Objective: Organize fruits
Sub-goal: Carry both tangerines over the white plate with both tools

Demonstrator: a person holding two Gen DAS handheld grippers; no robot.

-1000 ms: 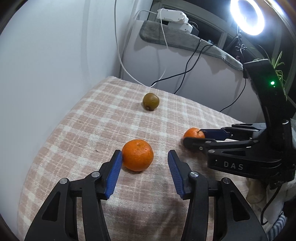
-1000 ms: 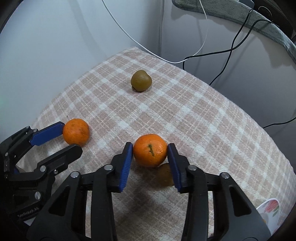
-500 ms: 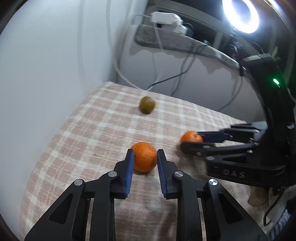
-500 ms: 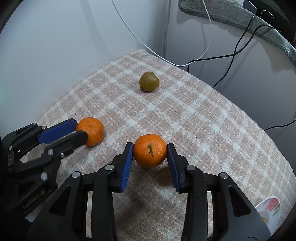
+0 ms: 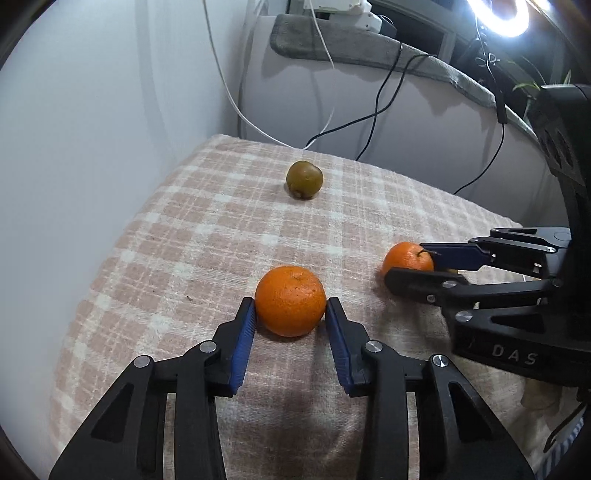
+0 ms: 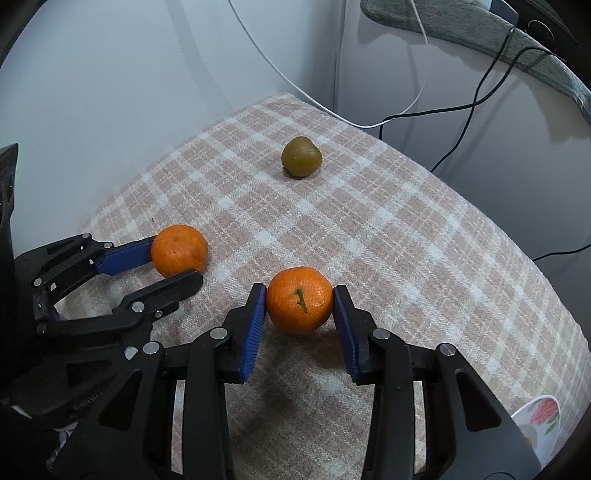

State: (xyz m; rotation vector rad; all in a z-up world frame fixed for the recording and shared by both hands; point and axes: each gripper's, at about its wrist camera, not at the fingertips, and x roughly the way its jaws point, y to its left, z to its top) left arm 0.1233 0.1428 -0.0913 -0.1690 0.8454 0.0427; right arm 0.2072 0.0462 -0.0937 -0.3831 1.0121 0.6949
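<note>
Two oranges and a brown-green kiwi (image 5: 304,179) lie on a pink checked cloth (image 5: 184,240). The nearer orange (image 5: 290,301) sits between the blue pads of my left gripper (image 5: 290,304). Its jaws are opening, and both pad tips touch the fruit's sides. The right wrist view shows that same orange (image 6: 179,250) at the left gripper's (image 6: 176,264) fingertips. My right gripper (image 6: 299,291) is shut on the stemmed orange (image 6: 299,300), also seen as the small orange (image 5: 407,259) at the right. The kiwi (image 6: 301,161) lies apart, farther back.
A white wall runs along the left of the cloth. Black and white cables (image 5: 373,110) hang behind the far edge. A flowered white bowl (image 6: 539,417) shows at the lower right. A ring light (image 5: 506,14) shines top right.
The left jaws stood wide around the orange, then narrowed short of it, and now their pad tips sit against its sides. The right gripper kept its grip and place.
</note>
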